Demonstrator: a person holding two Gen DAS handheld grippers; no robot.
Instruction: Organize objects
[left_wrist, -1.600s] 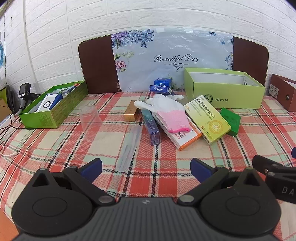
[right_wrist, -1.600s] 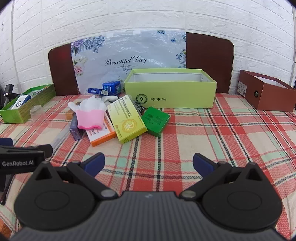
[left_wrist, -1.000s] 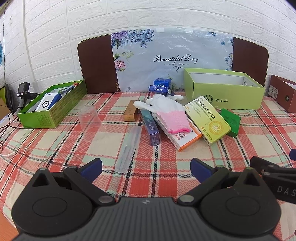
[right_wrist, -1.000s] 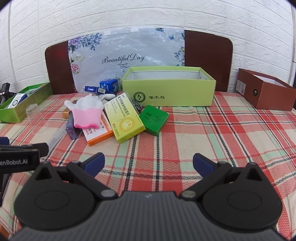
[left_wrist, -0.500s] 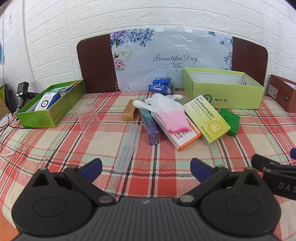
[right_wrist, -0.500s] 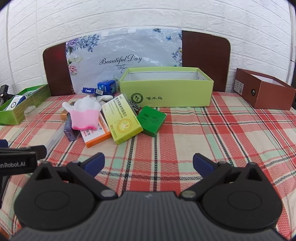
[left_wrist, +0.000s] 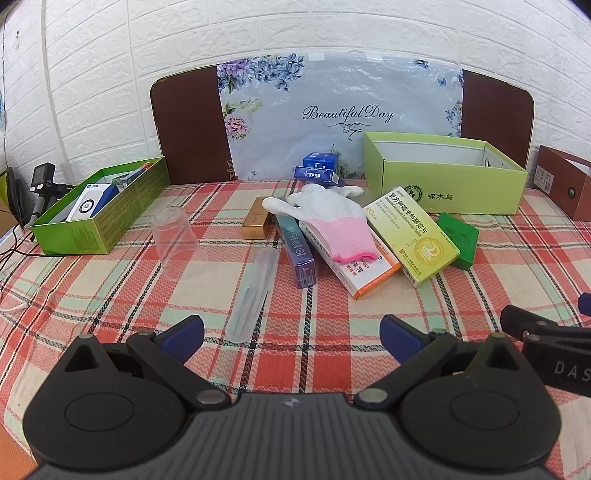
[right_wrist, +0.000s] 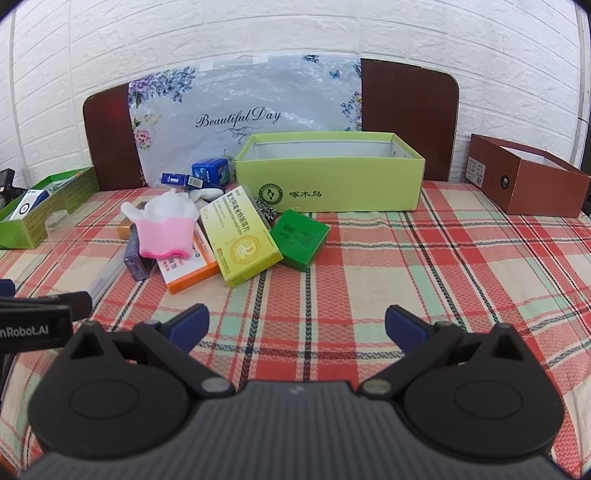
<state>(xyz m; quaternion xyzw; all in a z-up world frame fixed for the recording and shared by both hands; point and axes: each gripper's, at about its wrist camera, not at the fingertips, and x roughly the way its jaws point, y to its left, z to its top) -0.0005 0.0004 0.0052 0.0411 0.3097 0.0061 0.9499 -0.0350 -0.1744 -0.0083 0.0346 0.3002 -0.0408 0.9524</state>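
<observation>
Left wrist view: the left gripper (left_wrist: 291, 334) hovers low over the plaid-covered desk (left_wrist: 332, 332), jaws wide and empty. Ahead lies a clutter: a white-and-pink glove (left_wrist: 328, 221) draped over an orange-edged box (left_wrist: 364, 269), a yellow medicine box (left_wrist: 413, 236), a dark blue carton (left_wrist: 297, 245), a clear tube (left_wrist: 253, 295) and an upturned plastic cup (left_wrist: 173, 234).

Right wrist view: the right gripper (right_wrist: 297, 325), jaws also wide and holding nothing, faces the same pile, with a small green box (right_wrist: 299, 236) leaning just before the open lime-green box (right_wrist: 328, 188). Sorting appears not yet begun; the next move likely calls for reaching forward to one item and closing on it.
</observation>
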